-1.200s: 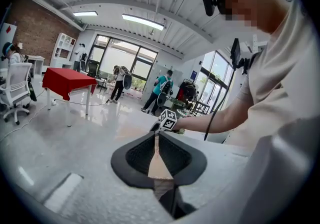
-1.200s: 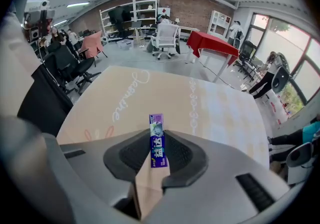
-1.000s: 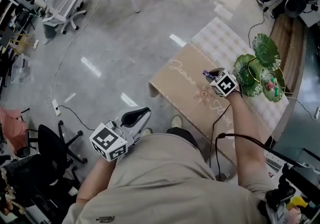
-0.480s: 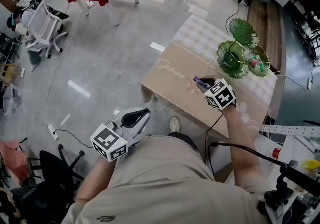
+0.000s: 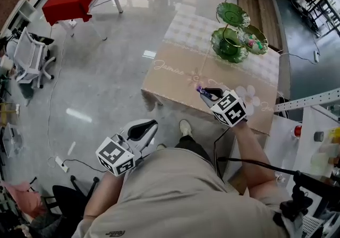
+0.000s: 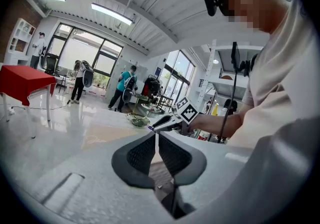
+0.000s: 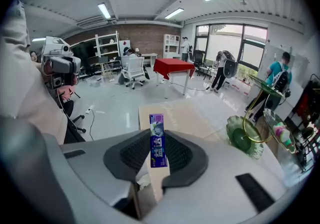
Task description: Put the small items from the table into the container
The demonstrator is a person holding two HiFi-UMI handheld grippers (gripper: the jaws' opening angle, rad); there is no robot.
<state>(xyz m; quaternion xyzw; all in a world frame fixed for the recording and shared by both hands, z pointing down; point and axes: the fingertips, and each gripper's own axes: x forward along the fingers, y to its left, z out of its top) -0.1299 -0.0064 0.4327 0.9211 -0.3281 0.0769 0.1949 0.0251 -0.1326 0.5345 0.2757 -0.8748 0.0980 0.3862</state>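
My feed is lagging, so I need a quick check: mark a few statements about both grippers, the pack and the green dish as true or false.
1. The right gripper grips a purple pack between its jaws. True.
2. The left gripper holds an item too. False: its jaws are together with nothing between them.
3. The green tiered dish stands at the far end of the table. True.
4. The purple pack lies in the green tiered dish. False: it is in the right gripper, well apart from the dish.

Left claw point(image 6: 156, 140) pinched together — right claw point(image 5: 207, 94), arm outstretched, clamps a purple packet point(image 7: 157, 140).
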